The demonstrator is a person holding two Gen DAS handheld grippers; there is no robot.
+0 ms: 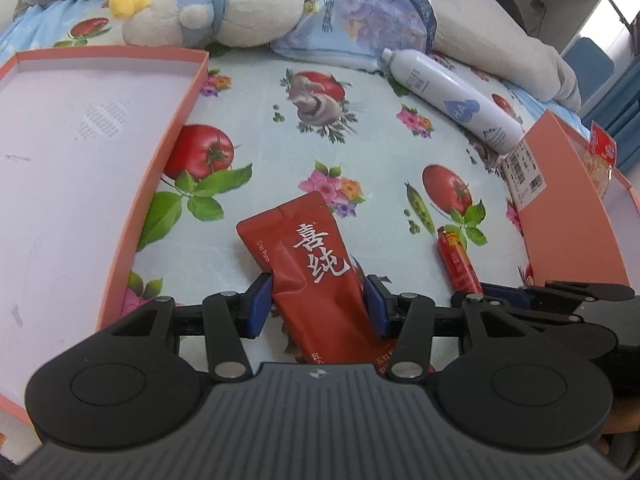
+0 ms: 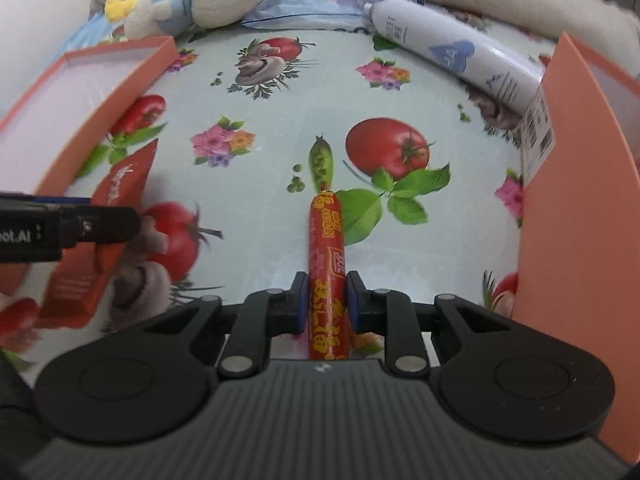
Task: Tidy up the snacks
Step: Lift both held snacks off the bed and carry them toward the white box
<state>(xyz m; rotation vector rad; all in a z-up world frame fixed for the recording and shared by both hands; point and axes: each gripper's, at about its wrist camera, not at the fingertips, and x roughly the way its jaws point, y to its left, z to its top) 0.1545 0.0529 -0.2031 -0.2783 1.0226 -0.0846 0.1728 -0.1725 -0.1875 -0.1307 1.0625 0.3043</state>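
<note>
Red pouch (image 1: 316,276), flat foil type with white characters down its face: pinched between the blue pads of the left gripper (image 1: 320,304), jaws about half open and pressing on the pouch's two sides. The pouch tilts up and to the left from the pads, above the floral cloth (image 1: 360,152); whether its far end touches the cloth cannot be told. From the right wrist view the same pouch (image 2: 104,224) shows at the left edge, partly blurred, behind the black body of the left gripper.

Red sausage stick (image 2: 326,276), yellow print on its wrapper: clamped lengthwise between the narrow-set pads of the right gripper (image 2: 325,300), its tip pointing away from the camera over a printed pea pod. In the left wrist view the stick (image 1: 456,260) appears just right of the pouch, with the right gripper's dark fingers beside its lower end.

Surroundings (both views agree): an open pink box (image 1: 168,128) with pale lining to the left, a second pink box (image 1: 560,200) to the right carrying a barcode label (image 1: 524,172) and a snack packet (image 1: 600,160) at its far edge. A white spray bottle (image 1: 452,96) lies on its side near the right box. Farther back, a plush toy (image 1: 216,12) rests against a blue snack bag (image 1: 368,20) and grey bedding (image 1: 480,8).
</note>
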